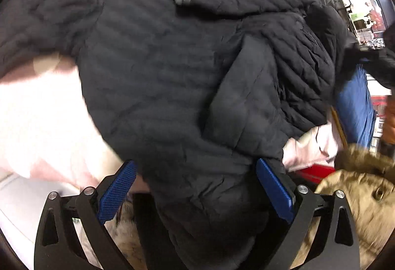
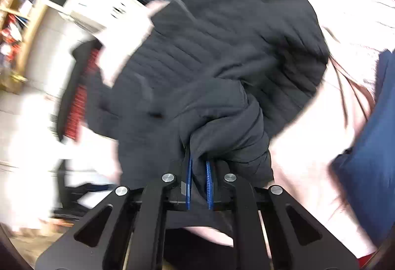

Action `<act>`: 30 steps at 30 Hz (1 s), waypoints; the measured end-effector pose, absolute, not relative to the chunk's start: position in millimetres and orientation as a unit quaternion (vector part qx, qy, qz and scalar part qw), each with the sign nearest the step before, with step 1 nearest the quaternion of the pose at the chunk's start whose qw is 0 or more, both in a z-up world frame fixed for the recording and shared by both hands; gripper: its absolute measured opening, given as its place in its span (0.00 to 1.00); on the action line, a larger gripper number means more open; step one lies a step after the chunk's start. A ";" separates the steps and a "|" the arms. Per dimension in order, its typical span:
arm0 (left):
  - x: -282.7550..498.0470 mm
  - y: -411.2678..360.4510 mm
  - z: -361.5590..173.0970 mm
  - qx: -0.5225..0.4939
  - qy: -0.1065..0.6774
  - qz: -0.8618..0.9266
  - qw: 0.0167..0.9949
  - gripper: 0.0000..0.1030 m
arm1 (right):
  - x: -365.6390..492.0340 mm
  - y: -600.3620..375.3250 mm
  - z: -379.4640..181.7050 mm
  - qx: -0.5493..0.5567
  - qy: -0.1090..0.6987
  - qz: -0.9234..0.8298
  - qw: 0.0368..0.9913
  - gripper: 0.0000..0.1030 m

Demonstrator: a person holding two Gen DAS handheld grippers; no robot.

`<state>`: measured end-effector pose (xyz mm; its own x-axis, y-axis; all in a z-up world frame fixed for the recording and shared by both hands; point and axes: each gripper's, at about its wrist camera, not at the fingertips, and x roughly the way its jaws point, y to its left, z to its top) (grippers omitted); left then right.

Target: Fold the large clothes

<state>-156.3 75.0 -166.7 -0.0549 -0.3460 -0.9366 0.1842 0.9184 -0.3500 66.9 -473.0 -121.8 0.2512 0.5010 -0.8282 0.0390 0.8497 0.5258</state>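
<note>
Pale pink bedding [image 1: 37, 121] is lying under everything. Right gripper [image 2: 198, 183] is pinching the black quilted jacket [image 1: 160, 60] at six o'clock; left gripper [image 1: 195, 191] is gaping around its hem, so the bunched fabric is probably risking slipping loose.

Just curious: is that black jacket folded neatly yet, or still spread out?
Not folded: the jacket lies mostly spread and rumpled, one bunch clamped in the right gripper.

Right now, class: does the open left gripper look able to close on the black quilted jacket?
Probably yes: the left gripper is open, with the black quilted jacket hanging between its fingers and nothing in front.
</note>
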 end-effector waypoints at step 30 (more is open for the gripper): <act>-103.0 -12.7 -196.1 0.083 0.691 -0.189 0.692 0.86 | -21.9 -547.2 -167.1 0.140 0.592 -0.064 0.791 0.58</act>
